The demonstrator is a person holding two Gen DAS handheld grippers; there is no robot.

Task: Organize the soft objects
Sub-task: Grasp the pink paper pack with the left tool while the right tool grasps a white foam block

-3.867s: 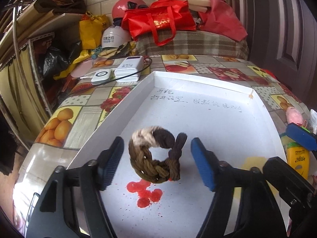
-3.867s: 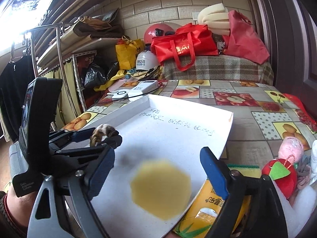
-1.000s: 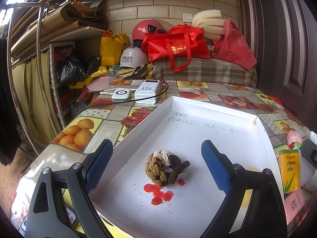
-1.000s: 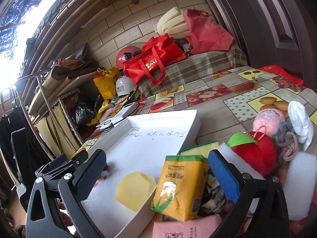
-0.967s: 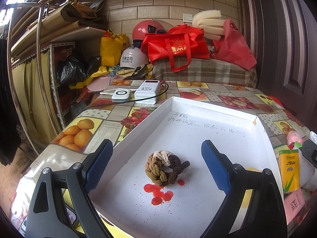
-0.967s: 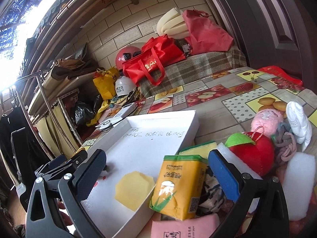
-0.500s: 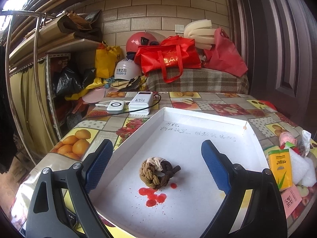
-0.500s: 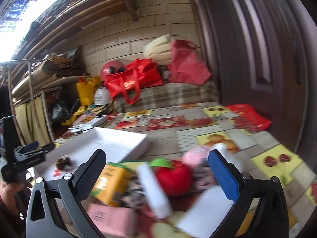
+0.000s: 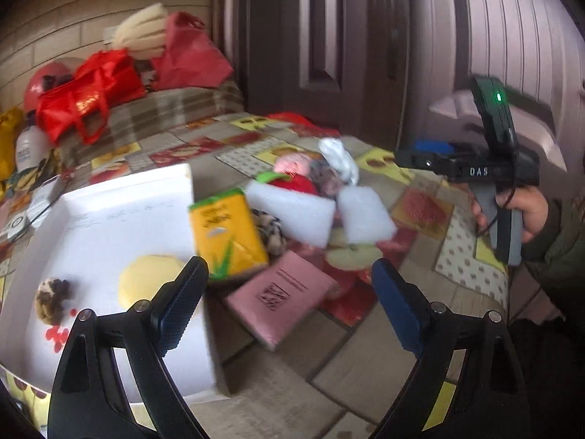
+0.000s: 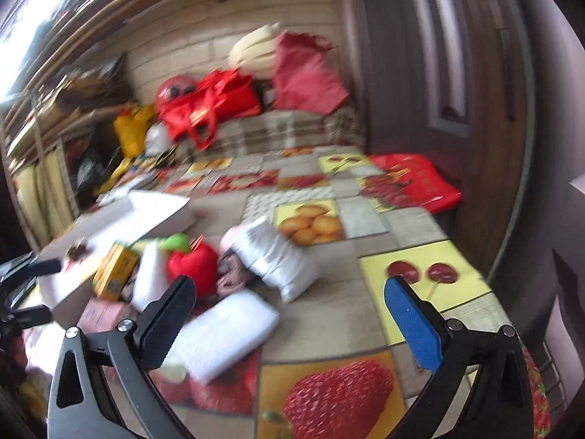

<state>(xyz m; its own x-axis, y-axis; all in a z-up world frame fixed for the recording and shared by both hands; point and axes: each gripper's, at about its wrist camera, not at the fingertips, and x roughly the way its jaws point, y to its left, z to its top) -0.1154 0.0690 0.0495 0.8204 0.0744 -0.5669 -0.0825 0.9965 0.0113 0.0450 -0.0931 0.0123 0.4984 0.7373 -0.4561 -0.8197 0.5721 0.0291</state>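
My left gripper (image 9: 289, 307) is open and empty above the pink packet (image 9: 281, 296), which lies just right of the white tray (image 9: 109, 219). In the tray are a brown knotted rope (image 9: 51, 300) and a yellow sponge disc (image 9: 150, 278). The pile beyond holds a yellow tissue pack (image 9: 226, 234), white foam blocks (image 9: 292, 212), a red plush apple (image 9: 292, 183) and a white padded bundle (image 9: 338, 161). My right gripper (image 10: 290, 303) is open and empty, low over the tablecloth with a white foam block (image 10: 223, 333) by its left finger. Both views are blurred.
A hand (image 9: 526, 212) holds the right gripper's handle at the table's right side. The fruit-print tablecloth (image 10: 329, 395) ends at the near edge. Red bags (image 10: 208, 106) and a helmet are stacked at the back wall, and a dark door (image 10: 438, 73) stands to the right.
My left gripper has swung right, from facing the rope in the tray to facing the pink packet and the pile. The right gripper has moved further right. Both jaws kept their wide spread.
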